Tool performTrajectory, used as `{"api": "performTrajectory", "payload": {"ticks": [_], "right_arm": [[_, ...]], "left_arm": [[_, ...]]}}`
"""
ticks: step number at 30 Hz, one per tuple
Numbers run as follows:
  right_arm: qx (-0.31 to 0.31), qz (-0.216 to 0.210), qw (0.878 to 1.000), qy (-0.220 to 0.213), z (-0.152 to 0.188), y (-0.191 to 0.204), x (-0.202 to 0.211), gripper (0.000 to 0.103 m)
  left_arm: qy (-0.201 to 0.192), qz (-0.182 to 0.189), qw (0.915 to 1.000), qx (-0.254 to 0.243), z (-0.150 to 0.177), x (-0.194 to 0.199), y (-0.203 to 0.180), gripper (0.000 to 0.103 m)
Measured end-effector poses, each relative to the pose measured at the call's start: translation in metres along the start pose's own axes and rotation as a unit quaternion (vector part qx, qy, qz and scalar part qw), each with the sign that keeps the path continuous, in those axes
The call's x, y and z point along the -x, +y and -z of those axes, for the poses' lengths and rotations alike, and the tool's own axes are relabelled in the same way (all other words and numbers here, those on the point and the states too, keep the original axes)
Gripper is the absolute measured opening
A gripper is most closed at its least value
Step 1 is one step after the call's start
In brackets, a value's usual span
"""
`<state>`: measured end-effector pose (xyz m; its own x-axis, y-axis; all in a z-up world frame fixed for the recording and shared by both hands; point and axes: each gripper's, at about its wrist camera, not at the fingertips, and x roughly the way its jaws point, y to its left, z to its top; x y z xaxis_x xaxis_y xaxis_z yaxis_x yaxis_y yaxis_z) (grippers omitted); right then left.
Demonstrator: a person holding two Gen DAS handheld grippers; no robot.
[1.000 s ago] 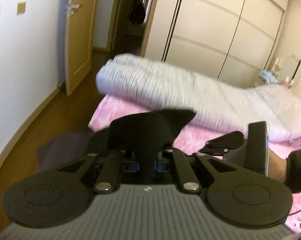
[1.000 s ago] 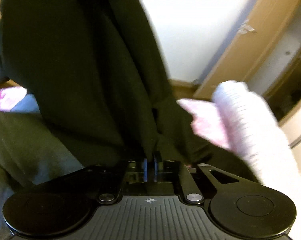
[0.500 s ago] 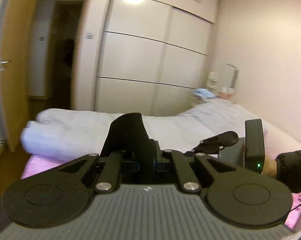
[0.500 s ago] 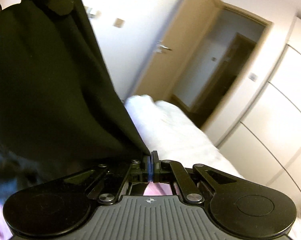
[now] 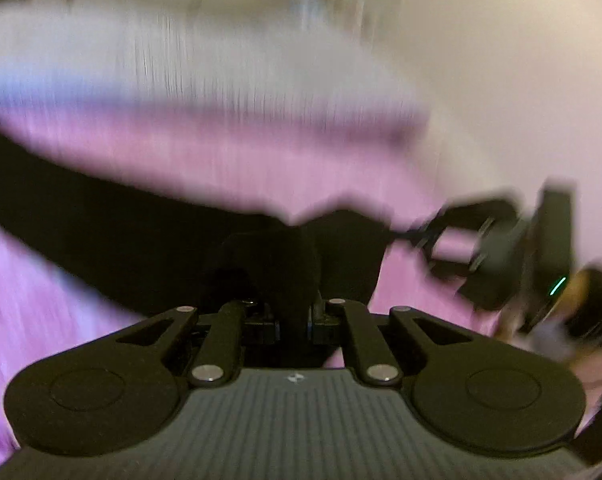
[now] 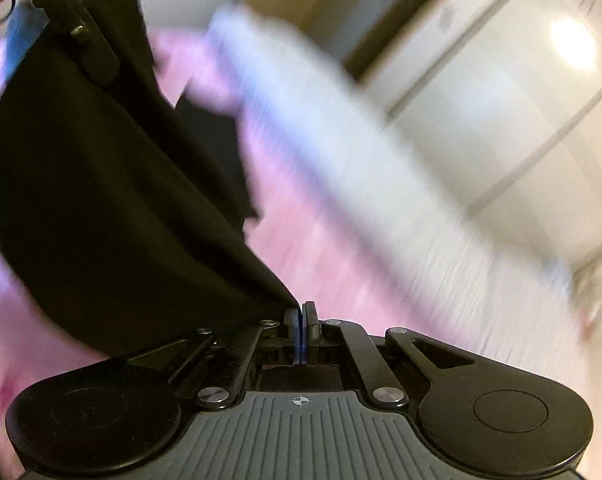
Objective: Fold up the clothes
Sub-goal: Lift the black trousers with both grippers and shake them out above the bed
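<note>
A black garment hangs stretched between both grippers over a pink bed sheet. My left gripper is shut on one bunched edge of it. In the right wrist view my right gripper is shut on another corner of the black garment, which spreads up and left toward the left gripper at the top left. In the left wrist view the right gripper shows blurred at the right edge. Both views are smeared by motion.
A rolled white duvet lies across the far side of the bed. White wardrobe doors stand beyond it. A person's hand in a dark sleeve holds the right gripper.
Both grippers have swung down fast toward the bed with the black garment still held. The views now point at the pink sheet instead of the room, and the garment spreads lower.
</note>
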<state>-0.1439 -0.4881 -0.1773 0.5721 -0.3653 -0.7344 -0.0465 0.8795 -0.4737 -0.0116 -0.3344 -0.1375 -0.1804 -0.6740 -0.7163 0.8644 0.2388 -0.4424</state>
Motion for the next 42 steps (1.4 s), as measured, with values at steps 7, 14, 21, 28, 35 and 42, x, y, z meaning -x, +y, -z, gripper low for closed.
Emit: {"api": "performTrajectory", "payload": {"ticks": [7,14,21,28,35,42], "right_arm": [[-0.111,-0.046,0.984,0.135,0.115,0.011,-0.004,0.002],[-0.216,-0.008,0.962,0.166,0.167,-0.028,0.01,0.057],[-0.276,-0.016,0.944,0.178,0.187,-0.07,-0.012,0.062],[-0.327,-0.038,0.929,0.166,0.22,-0.13,-0.082,0.064],[-0.235,-0.115,0.958,0.12,0.22,-0.185,-0.171,0.065],[-0.101,-0.214,0.966,0.101,0.21,-0.198,-0.227,0.065]], "left_arm": [[0.124,-0.021,0.992,-0.006,0.041,-0.065,-0.01,0.026],[0.121,-0.038,0.9906,-0.051,0.02,-0.081,-0.008,0.045],[0.133,-0.012,0.989,-0.063,-0.002,-0.133,-0.012,0.052],[0.149,-0.029,0.9861,-0.068,-0.005,-0.189,-0.034,0.055],[0.12,-0.091,0.9864,-0.065,-0.05,-0.203,-0.026,0.055],[0.158,-0.155,0.9402,-0.259,-0.097,-0.224,0.01,0.064]]}}
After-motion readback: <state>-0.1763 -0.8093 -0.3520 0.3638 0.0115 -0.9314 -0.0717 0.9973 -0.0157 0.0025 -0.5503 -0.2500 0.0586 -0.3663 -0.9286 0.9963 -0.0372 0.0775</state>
